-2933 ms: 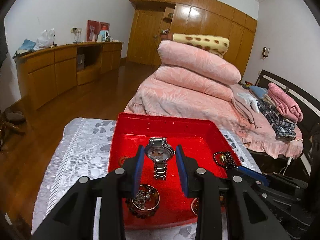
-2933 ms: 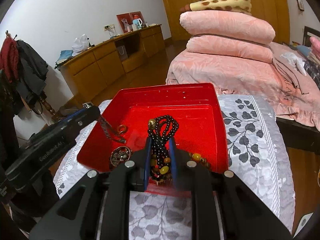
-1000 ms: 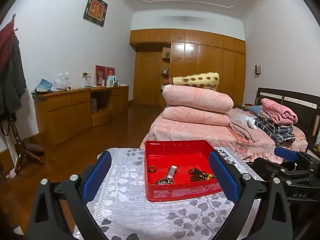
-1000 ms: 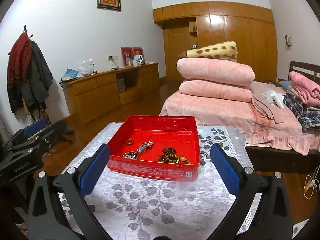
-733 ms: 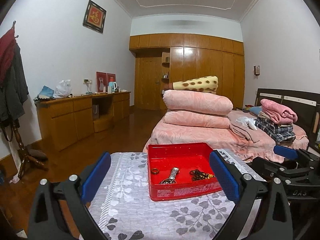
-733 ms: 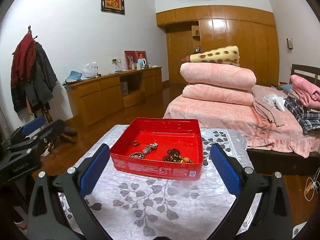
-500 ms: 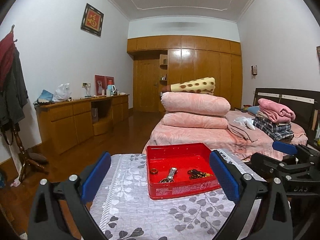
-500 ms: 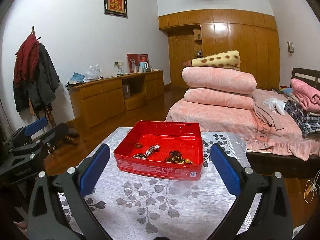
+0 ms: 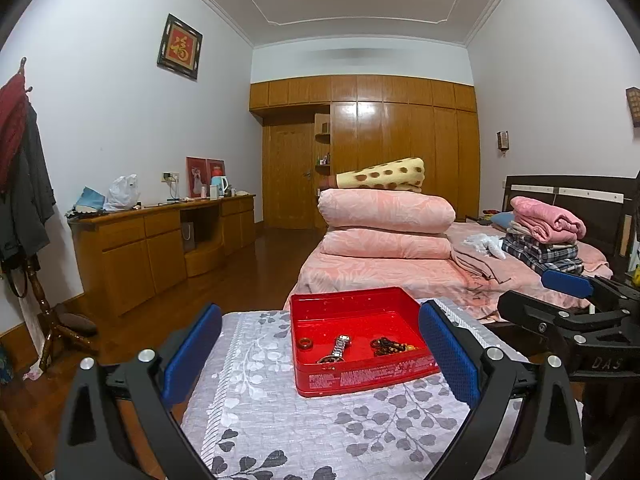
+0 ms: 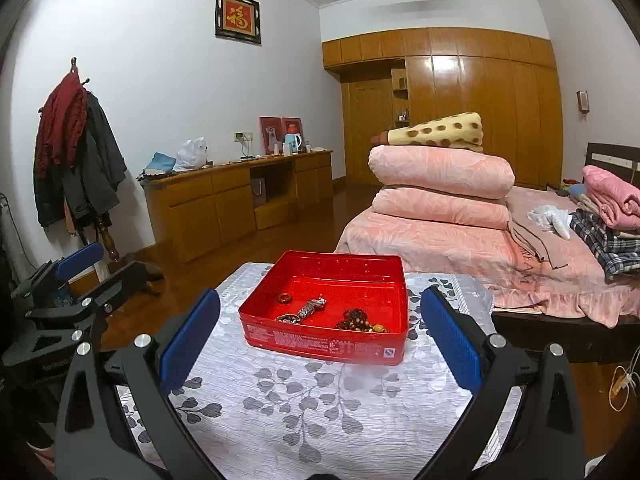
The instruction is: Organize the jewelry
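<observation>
The left gripper (image 9: 320,350) is hovering low in its frame with both blue pads spread wide and nothing between them; the right gripper (image 10: 320,334) is gaping just as wide, also carrying nothing. Both are hanging short of the red tin (image 9: 352,376), which is sitting at lower centre of each view.

Inside the tin, a small ring (image 9: 306,343) is lying at the left, a metal watch (image 9: 339,347) in the middle with a round bangle (image 10: 287,318) by its near end, and a beaded bracelet (image 9: 390,347) at the right. No loose piece is showing on the cloth, so the gathering step looks finished and the task appears to be at or near its end. Any further move would probably call for nothing more than keeping clear of the tin.

The tin is resting on a grey leaf-patterned tablecloth (image 10: 304,400). Beyond it, a bed (image 10: 460,248) stacked with pink quilts is filling the right of the frames, a wooden sideboard (image 9: 160,240) is running along the left wall, and a wardrobe (image 10: 460,100) is spanning the upper centre.
</observation>
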Demonstrator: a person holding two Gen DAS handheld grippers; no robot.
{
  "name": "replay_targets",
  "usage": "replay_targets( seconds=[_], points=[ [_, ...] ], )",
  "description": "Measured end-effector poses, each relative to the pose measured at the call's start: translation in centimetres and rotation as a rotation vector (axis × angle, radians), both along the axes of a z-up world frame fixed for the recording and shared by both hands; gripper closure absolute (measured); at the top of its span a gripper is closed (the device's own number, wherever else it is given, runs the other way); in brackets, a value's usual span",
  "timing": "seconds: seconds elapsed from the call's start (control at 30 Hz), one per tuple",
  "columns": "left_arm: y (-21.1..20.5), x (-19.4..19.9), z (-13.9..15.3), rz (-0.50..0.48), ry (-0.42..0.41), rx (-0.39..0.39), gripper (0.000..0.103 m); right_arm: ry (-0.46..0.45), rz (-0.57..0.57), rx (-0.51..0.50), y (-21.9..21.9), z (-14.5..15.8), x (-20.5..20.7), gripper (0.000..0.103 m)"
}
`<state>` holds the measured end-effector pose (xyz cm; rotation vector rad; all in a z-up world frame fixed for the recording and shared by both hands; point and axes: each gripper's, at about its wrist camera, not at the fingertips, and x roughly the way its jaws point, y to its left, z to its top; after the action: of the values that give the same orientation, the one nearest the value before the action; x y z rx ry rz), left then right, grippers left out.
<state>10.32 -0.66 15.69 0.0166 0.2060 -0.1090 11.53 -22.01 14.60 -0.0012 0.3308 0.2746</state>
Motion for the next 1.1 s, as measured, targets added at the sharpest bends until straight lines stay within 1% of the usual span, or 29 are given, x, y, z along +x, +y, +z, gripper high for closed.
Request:
replay_targets(
  seconds=[1.1],
  points=[
    [-0.12,-0.3,-0.03,0.003,-0.001,-0.002,0.006,0.0,-0.001,-0.002,-0.11,-0.05,-0.07,0.006]
  ],
)
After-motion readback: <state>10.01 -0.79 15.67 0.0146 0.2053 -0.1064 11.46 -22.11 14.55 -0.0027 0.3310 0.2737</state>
